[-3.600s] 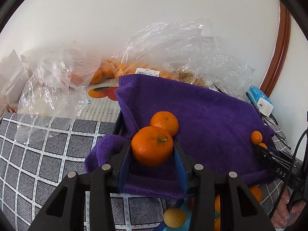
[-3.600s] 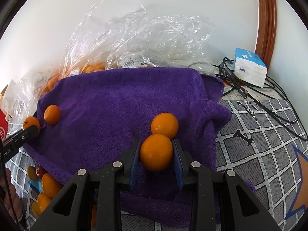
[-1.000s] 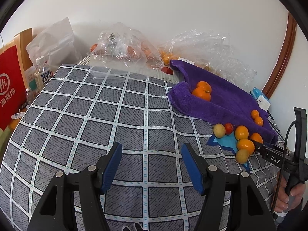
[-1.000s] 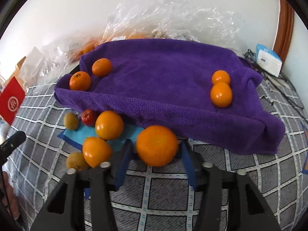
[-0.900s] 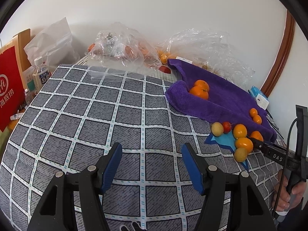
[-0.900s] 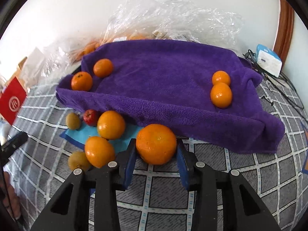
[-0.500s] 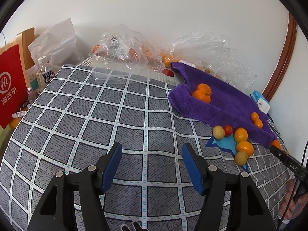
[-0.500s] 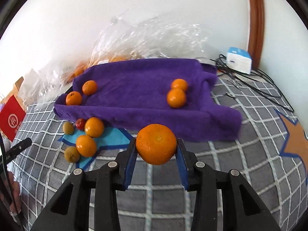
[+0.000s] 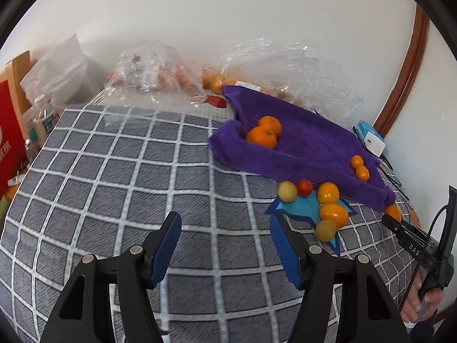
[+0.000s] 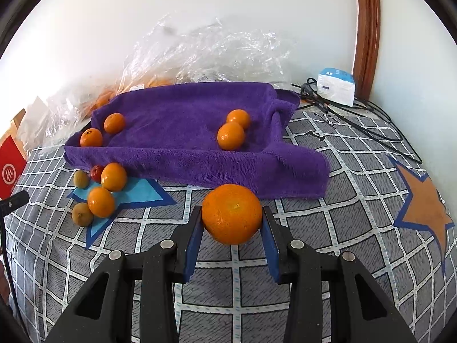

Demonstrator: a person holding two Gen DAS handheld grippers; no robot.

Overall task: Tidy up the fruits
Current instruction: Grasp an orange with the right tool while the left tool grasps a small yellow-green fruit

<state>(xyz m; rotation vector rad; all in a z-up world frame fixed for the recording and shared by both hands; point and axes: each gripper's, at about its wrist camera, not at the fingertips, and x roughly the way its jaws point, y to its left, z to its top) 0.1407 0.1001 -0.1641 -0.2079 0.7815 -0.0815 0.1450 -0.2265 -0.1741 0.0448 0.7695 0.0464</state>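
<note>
The right hand-held gripper (image 10: pixel 232 221) has its two blue-padded fingers (image 10: pixel 192 235) pressed against either side of a large round orange fruit (image 10: pixel 232 213), which it holds above the grey cloth with white grid lines (image 10: pixel 328 228) that covers the surface below. Just beyond the held fruit lies a rumpled purple terry towel (image 10: pixel 177 131) with raised edges. On it a pair of small orange fruits (image 10: pixel 232 135) sits touching near its right side, and a second pair (image 10: pixel 91 137) sits at its left end, the two close together. In front of the towel's left edge, on a light blue star-shaped patch (image 10: pixel 137 193) of the cloth, a cluster gathers: two orange fruits (image 10: pixel 100 201), a small red fruit (image 10: pixel 96 172) and two yellowish-brown round fruits (image 10: pixel 81 214). Behind the towel are crumpled clear plastic bags (image 10: pixel 205 54) against the white wall, and to the right a white and blue box (image 10: pixel 337 85) with black cables (image 10: pixel 371 131) trailing away. An orange star (image 10: pixel 425 208) is printed on the cloth at the far right. The left hand-held gripper (image 9: pixel 225 230) is spread wide with nothing between its blue pads, hanging over bare grid cloth well to the left of the fruit cluster (image 9: pixel 328 205) and towel (image 9: pixel 302 148). At the left edge stand a red paper bag (image 9: pixel 7 140) and a plastic bottle (image 9: pixel 42 120).
</note>
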